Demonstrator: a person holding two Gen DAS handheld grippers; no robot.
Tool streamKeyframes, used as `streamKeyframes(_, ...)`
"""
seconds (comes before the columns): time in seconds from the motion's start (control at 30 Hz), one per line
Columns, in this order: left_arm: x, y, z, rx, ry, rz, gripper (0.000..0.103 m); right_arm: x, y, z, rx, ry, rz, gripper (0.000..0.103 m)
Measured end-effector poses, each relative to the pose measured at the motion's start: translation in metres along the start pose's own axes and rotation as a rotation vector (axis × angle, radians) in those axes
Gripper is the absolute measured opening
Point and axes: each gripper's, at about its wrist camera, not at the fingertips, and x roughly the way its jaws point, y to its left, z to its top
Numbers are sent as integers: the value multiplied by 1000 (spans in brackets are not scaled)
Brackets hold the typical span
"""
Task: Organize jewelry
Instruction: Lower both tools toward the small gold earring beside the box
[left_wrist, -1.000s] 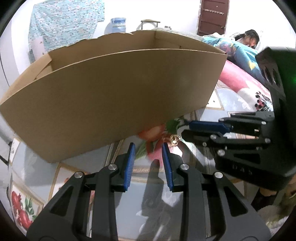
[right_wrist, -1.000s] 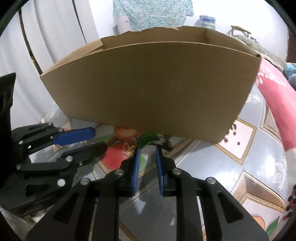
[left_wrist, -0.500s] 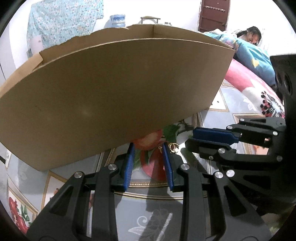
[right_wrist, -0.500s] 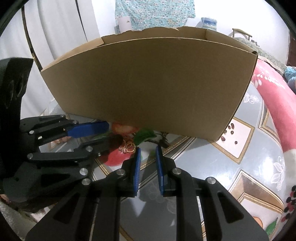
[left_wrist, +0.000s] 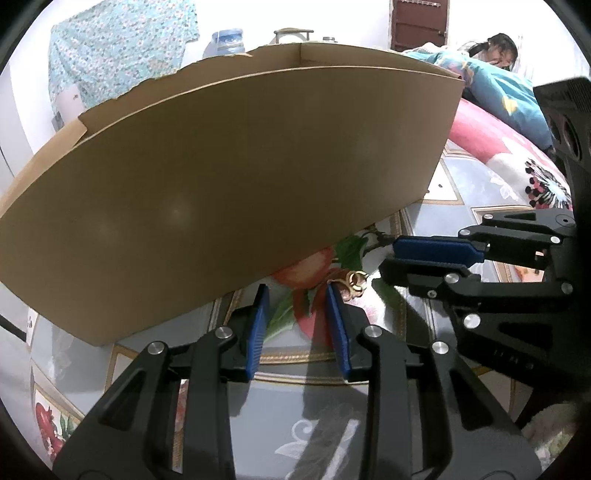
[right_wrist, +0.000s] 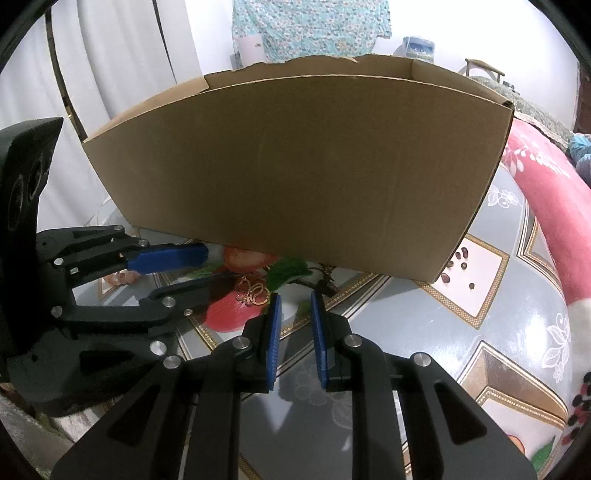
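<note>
A fruit-patterned counter carries a cardboard box; gold earrings beside both empty, slightly parted hand-held grippers; only the left view shows a person lying behind.

Two black plastic grippers, left gripper and right gripper. Angular open-frame linkages, silver round screws at the joints. Ribbed blue pads lining the finger insides.

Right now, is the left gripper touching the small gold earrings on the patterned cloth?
Cannot tell. In the left wrist view the gold earrings sit right against the left gripper at its right fingertip; in the right wrist view they overlap too.
</note>
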Motion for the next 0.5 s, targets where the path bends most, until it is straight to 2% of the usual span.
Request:
streamKeyframes(0.17, -1, 13, 2, -83, -12, -65, 32, 0, -3, -3, 6, -10, 10, 18)
streamKeyframes(0.23, -2, 16, 3, -115, -32, -85, 37, -2, -4, -4, 6, -12, 16, 18)
streamKeyframes(0.37, -1, 11, 5, -111, -56, -105, 44, -3, -7, -7, 10, -16, 28, 18)
streamKeyframes(0.5, 4, 11, 5, -130, -43, -120, 45, -4, -10, -7, 20, -20, 38, 18)
